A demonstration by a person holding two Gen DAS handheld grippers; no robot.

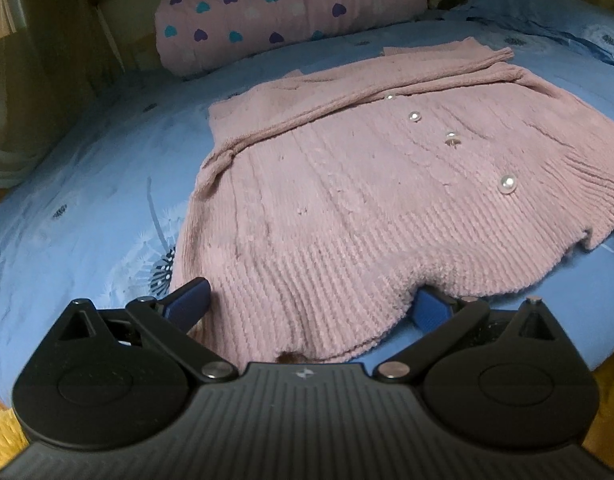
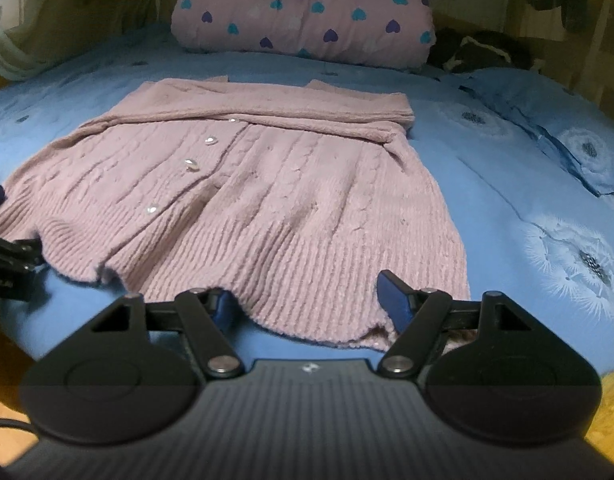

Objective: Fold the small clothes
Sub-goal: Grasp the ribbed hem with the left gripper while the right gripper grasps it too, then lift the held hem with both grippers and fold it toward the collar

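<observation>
Pink cardigan [image 1: 347, 208] spread flat on blue bed [image 1: 87, 208], below heart-print pillow [image 1: 291, 8]. Left hand-held gripper [image 1: 307, 308] and right hand-held gripper [image 2: 307, 300] wide apart, straddling cardigan hem, gripping nothing.

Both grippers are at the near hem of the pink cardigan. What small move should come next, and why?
Probably close both grippers on the hem. The left gripper and right gripper stand open with the pink cardigan's ribbed hem between their fingers, and its sleeves are already folded across.
</observation>
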